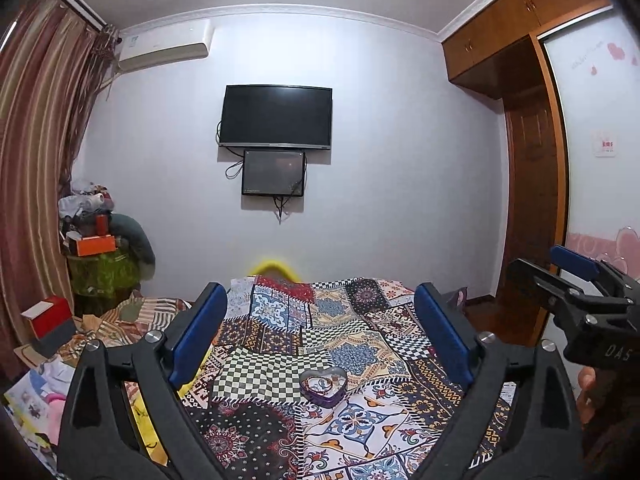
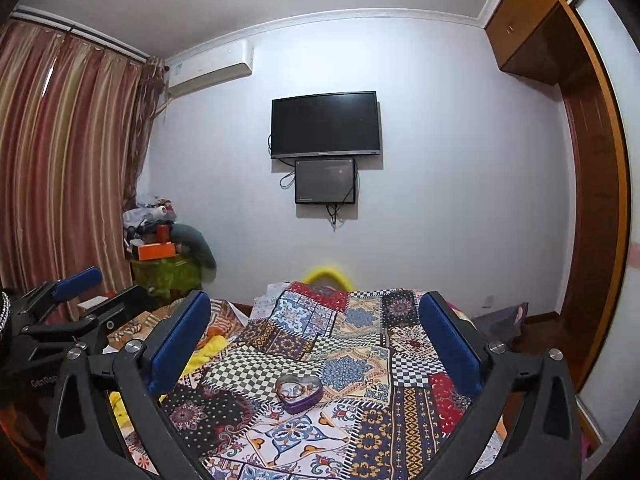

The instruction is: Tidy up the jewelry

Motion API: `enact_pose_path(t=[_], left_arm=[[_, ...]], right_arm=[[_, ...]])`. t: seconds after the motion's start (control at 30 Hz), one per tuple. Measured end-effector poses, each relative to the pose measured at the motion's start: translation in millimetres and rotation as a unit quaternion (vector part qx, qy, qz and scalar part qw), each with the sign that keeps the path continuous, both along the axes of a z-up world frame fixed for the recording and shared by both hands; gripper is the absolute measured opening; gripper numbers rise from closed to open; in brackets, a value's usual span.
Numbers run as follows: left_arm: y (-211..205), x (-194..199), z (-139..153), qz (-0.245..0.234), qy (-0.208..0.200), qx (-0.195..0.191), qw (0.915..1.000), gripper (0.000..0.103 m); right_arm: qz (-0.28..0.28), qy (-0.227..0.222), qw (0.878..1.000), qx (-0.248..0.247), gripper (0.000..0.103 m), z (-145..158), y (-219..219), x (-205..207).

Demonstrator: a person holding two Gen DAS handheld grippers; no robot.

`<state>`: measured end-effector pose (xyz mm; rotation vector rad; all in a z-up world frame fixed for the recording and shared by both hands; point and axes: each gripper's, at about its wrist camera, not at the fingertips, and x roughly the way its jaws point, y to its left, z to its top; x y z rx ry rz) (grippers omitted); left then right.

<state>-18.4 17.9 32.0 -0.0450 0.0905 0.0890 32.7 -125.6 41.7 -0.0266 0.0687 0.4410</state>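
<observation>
We hold both grippers up over the bed, and both are spread wide with nothing between the pads: the left gripper (image 1: 320, 336) frames the quilt (image 1: 360, 432), and so does the right gripper (image 2: 316, 340). Each one also shows at the edge of the other's view, raised well clear of the cloth.

The tin (image 1: 323, 387), heart-shaped and purple, sits lidless on the quilt, low in the left view at about 6 o'clock from centre. Inside we make out a small tangle of jewelry (image 1: 322, 383): rings or chains, too small to sort out. We spot no loose pieces on the cloth around it, though that busy patchwork could easily hide one. So the jewelry we can see lies gathered in the tin; that fits a job near its close, and equally a tin waiting to be emptied and sorted.

The quilt is soft and rumpled, poor footing for tiny things. Round the room: TV (image 1: 276, 117) on the wall at 12 o'clock, curtain (image 1: 36, 160) at 9, wardrobe (image 1: 532, 152) at 3, a clutter pile (image 1: 100, 248) at 8.
</observation>
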Motion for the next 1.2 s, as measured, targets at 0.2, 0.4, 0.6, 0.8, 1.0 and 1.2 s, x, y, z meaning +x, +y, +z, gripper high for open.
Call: enact_pose_path(t=[0.2,0.4,0.6,0.8,1.0,1.2], left_arm=[[3.3,-0.2,-0.4,0.000,0.000,-0.004,1.0000,0.095],[2.7,1.4,-3.1,-0.003,0.005,-0.004,1.0000,0.095],[1.4,3.2,-4.5,-0.006,0.011,-0.003,0.9999,0.095],[-0.6,5.6,-2.8,-0.012,0.015,-0.002,0.9998,0.095],[-1.0,6.8,-2.8,-0.017,0.018,0.000,0.9997,0.095],[0.7,9.0,-3.8,-0.022,0.022,-0.002,0.9995,0.095]], right_arm=[[0.002,-0.005,1.000,-0.007,0.103,-3.8,-2.4,-11.7],[0.004,0.003,1.000,-0.007,0.103,-6.3,-5.5,-10.9],[0.005,0.010,1.000,-0.005,0.103,-8.7,-7.1,-10.8],[0.007,0.014,1.000,0.000,0.103,-7.0,-11.4,-11.5],[0.005,0.020,1.000,0.003,0.103,-6.2,-13.2,-10.9],[0.004,0.022,1.000,0.008,0.103,-5.9,-15.5,-12.3]])
